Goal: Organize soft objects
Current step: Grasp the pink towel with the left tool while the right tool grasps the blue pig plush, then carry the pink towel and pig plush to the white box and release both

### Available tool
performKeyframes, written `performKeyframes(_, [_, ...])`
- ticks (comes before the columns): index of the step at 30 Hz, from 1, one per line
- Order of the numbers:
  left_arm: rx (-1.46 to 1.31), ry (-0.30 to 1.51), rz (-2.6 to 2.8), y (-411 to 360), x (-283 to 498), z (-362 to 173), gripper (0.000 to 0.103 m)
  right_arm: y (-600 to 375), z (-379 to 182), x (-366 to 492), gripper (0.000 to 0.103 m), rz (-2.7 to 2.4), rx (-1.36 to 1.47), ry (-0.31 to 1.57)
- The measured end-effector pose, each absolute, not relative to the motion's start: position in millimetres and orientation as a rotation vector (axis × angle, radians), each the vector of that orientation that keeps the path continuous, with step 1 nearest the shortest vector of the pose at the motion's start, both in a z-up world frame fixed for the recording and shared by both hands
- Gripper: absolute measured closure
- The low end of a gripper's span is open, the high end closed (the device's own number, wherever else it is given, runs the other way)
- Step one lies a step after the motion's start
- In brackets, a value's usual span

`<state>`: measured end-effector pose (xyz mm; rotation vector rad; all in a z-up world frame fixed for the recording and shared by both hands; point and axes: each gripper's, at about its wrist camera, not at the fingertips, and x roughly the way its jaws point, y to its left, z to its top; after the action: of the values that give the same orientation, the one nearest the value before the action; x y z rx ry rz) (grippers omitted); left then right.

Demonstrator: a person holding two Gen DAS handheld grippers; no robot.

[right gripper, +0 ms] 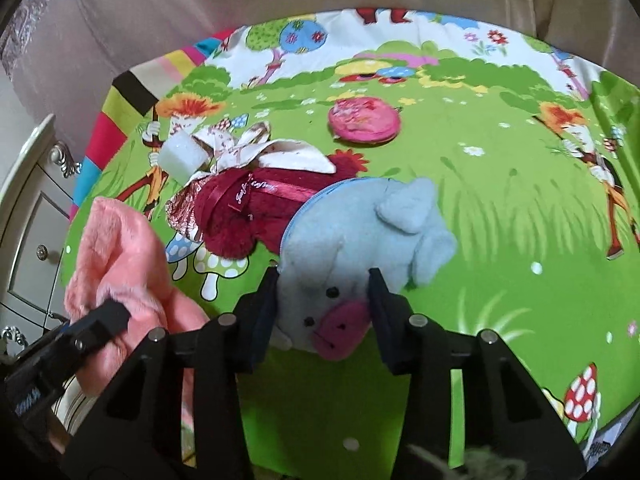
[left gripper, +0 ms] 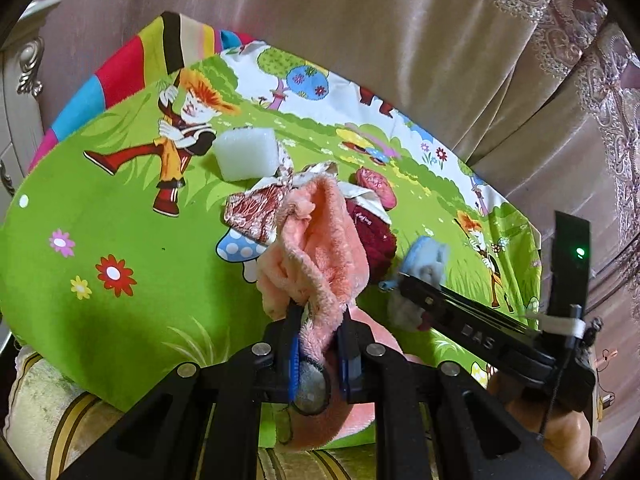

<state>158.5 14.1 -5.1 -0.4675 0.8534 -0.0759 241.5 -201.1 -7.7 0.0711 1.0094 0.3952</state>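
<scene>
My left gripper (left gripper: 320, 312) is shut on a fluffy pink plush cloth (left gripper: 316, 232), held up above the green cartoon mat (left gripper: 120, 200). In the right wrist view the same pink cloth (right gripper: 116, 248) hangs at the left with the left gripper (right gripper: 108, 312) on it. My right gripper (right gripper: 322, 280) has both fingers pressed against the head of a light blue pig plush (right gripper: 360, 224) with a pink snout, which lies on the mat. In the left wrist view the right gripper (left gripper: 404, 280) reaches in from the right onto the blue pig (left gripper: 430, 252).
A dark red plush with a ribbon (right gripper: 240, 216), a patterned cloth bow (right gripper: 240, 148), a white foam block (right gripper: 178, 158) and a round pink pouch (right gripper: 364, 120) lie on the mat beyond the pig. A white drawer cabinet (right gripper: 36, 240) stands left; curtains hang behind.
</scene>
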Motion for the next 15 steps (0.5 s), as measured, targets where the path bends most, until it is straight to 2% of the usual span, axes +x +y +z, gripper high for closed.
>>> performKeyframes(15, [-0.439,0.808,-0.138,-20.8,140.3,21.9,0.088,-260.1,32.7,187.4,0.056,0.316,0.077,0.885])
